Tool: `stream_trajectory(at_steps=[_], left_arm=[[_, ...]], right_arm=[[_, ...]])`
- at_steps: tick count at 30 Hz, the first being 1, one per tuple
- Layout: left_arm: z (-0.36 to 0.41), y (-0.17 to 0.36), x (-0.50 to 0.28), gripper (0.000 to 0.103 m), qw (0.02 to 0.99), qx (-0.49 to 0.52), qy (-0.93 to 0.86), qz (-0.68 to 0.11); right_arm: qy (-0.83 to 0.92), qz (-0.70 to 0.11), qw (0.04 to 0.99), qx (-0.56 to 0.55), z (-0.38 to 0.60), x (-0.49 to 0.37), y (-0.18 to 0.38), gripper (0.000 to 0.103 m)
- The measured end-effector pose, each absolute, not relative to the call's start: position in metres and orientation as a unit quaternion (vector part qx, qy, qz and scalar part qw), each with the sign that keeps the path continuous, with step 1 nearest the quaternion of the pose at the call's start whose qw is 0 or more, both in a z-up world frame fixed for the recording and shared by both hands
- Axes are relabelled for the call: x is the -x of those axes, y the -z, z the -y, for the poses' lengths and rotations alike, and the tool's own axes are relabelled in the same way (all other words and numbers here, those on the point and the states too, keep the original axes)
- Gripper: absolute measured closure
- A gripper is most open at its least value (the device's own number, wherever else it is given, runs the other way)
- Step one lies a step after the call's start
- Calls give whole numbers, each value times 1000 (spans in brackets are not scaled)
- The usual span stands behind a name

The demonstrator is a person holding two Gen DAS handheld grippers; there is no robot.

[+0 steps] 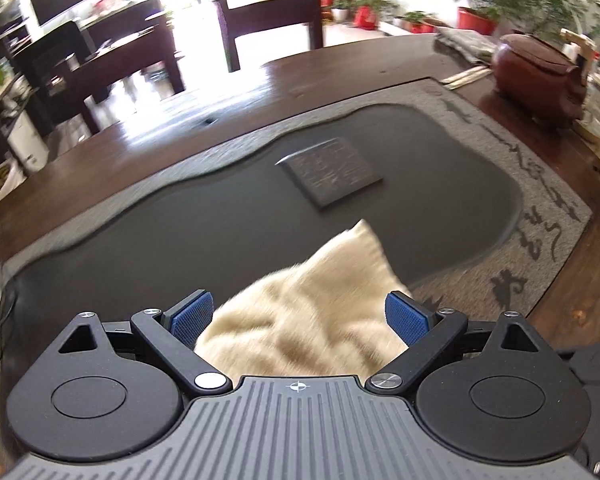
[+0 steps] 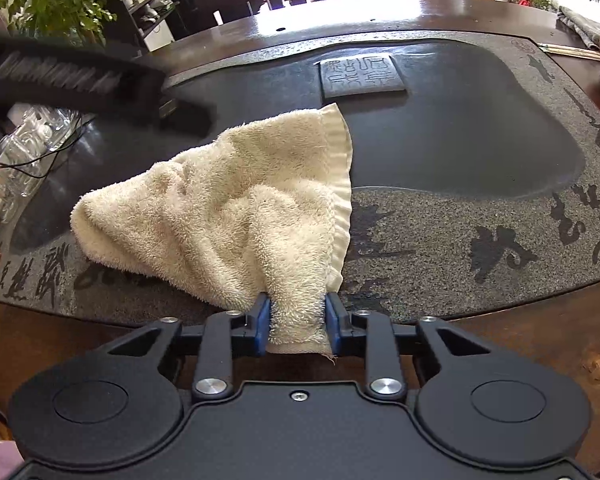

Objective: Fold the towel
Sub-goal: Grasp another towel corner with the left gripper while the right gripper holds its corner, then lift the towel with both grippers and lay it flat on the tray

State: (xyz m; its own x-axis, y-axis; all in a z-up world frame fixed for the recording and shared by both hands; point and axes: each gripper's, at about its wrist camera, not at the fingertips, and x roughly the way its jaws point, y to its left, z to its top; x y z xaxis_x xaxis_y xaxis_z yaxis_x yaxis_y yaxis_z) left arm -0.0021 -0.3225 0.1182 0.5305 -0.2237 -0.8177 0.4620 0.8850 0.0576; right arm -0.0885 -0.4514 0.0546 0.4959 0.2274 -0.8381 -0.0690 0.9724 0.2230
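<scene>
Both grippers are at the cream towel, which lies crumpled on the dark stone tray set into the wooden table. By the right gripper a bunched corner at the near edge is pinched, its blue pads pressed against the terry on either side. The left gripper is held with its jaws spread wide; cloth is seen between them, but neither pad is pressed on it, so nothing is gripped there. In the right wrist view that gripper is seen only as a dark blur over the towel's far left side.

For a good fold, a second corner is best found and pinched by the left gripper before anything is lifted. Only one layer of hem should be taken. The cloth is then best drawn taut between the two grips, so that the crumpled middle is flattened and the edges can be matched. The carved stone block beyond should be kept clear of.
</scene>
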Motion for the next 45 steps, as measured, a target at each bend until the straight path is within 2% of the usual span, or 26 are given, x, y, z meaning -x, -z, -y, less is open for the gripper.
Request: stream_trajectory(at_steps=[14, 21, 22, 23, 26, 29, 31, 34, 39, 43, 45], left_arm=[[372, -71, -75, 8, 812, -172, 303, -469], [387, -53, -89, 9, 797, -204, 319, -471], [389, -49, -90, 16, 792, -208, 321, -475], [391, -45, -92, 29, 787, -211, 323, -481], [393, -34, -95, 57, 772, -217, 327, -500], [389, -30, -96, 74, 765, -210, 332, -510], [387, -29, -97, 82, 765, -203, 334, -512], [382, -29, -99, 90, 767, -185, 338, -514], [375, -32, -99, 95, 771, -162, 339, -514], [357, -47, -103, 96, 792, -123, 319, -505], [348, -54, -105, 96, 802, -108, 309, -500]], right_arm=[[-85, -497, 860, -81, 454, 88, -56, 75], [-83, -499, 859, -78, 453, 88, -56, 75], [-83, -499, 859, -79, 452, 88, -56, 75], [-82, -499, 859, -78, 452, 88, -56, 75], [-79, -499, 859, -78, 452, 88, -57, 75], [-76, -499, 860, -78, 451, 89, -57, 75], [-75, -499, 860, -78, 451, 89, -57, 75], [-73, -497, 861, -75, 449, 88, -58, 75], [-70, -495, 863, -74, 451, 88, -59, 78], [-59, -483, 870, -74, 458, 86, -65, 90], [-58, -476, 874, -71, 461, 82, -70, 91]])
